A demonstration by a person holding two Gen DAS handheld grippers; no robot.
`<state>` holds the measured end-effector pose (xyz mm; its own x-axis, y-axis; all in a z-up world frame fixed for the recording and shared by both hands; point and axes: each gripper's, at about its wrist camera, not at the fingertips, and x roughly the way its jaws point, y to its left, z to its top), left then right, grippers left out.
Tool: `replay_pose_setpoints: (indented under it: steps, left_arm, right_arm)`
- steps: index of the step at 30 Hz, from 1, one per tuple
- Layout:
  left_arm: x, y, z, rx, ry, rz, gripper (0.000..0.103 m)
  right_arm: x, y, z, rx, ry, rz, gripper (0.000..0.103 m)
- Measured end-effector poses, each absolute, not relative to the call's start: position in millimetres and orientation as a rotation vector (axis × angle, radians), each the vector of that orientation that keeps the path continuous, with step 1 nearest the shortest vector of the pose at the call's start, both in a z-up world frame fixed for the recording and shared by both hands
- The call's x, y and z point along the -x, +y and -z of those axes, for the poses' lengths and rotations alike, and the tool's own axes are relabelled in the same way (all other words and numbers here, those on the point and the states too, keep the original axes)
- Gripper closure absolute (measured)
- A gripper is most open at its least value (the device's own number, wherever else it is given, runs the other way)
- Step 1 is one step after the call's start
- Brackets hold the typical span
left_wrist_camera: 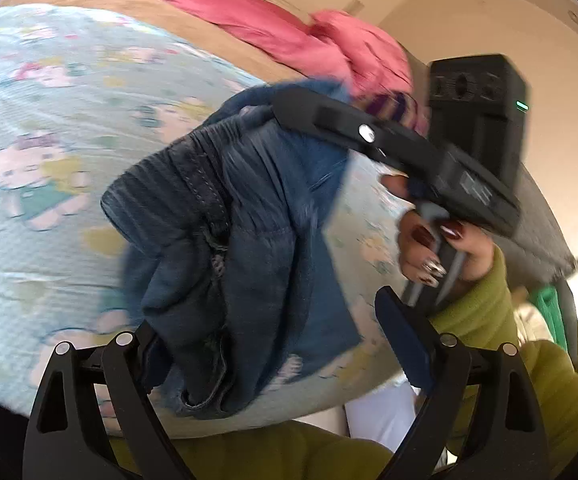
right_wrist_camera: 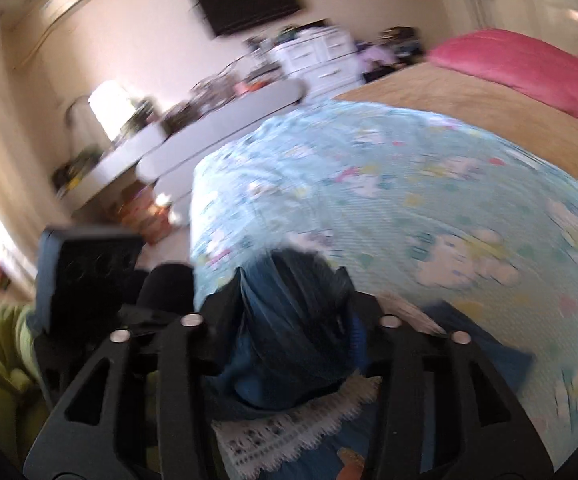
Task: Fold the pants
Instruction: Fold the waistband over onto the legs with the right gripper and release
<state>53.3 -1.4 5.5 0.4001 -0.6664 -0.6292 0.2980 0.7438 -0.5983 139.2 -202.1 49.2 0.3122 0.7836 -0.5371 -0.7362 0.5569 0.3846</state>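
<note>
Task judged early-stage: the pants (left_wrist_camera: 245, 240) are seen bunched and lifted off the bed, hanging as a crumpled denim wad w/ the ribbed waistband uppermost; no flat layout or clean fold is shown yet, so spreading, smoothing and every fold are prob. left to do. At the left, the patterned blanket (left_wrist_camera: 49, 152) on the bed is seen bare beneath the garment, so room for laying out is judged ample. The left gripper (left_wrist_camera: 273, 356) is seen w/ fingers spread wide apart; denim drapes against the inner face of its left finger, the right finger stands free, so nothing is clamped there as far as can be told. Further right, the right gripper (left_wrist_camera: 289, 106) is seen from the left wrist view reaching into the top of the bundle, and in its own view its fingers are pressed onto a fold of blue fabric, so it is taken as grasping the pants and carrying their weight. The hand (left_wrist_camera: 437, 248) w/ dark red nails and a green sleeve is seen on its handle. Around: a tan cover and a pink blanket (left_wrist_camera: 249, 12) lie further back on the bed, apart from the pants. In the right wrist view a wall TV (right_wrist_camera: 249, 0), a white dresser and cluttered worktops are seen, blurred; none is judged in the way. A white lacy cloth (right_wrist_camera: 289, 428) under the right gripper is noted; what it is cannot be told.
</note>
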Motion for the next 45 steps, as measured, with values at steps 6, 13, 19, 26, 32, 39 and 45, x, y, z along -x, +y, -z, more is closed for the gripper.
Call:
replay_pose_setpoints:
  steps: [6,13,19,26,32,39,45]
  left_arm:
    - [-61,-45,13,0.346,1.058,0.729,0.014]
    - [-52,-51,28,0.274,1.081,0.688,0.011]
    - [-44,-42,18,0.271,1.056,0.648,0.011]
    - [-33,-20,-4,0.185,0.954,0.493,0.006]
    - [-34,-15,-11,0.160,0.918,0.479,0.060]
    - [-37,-40,18,0.075,1.035,0.545,0.062]
    - [-31,-27,12,0.106,1.006,0.527,0.051]
  right_arm:
    - [-120,-250,-16,-0.099,0.813,-0.819,0.050]
    - [-116,-258,22,-0.025,0.927,-0.653,0.045]
    - [-107,-265,16,-0.070,0.899,-0.682,0.043]
    - [-115,-258,-15,-0.033,0.841,-0.717,0.038]
    - [-151,-202,-11,0.177,0.924,-0.830,0.054]
    - [-155,-161,30,0.357,1.070,-0.922,0.093]
    - [-136,-137,-3,0.437,0.901,-0.920,0.099]
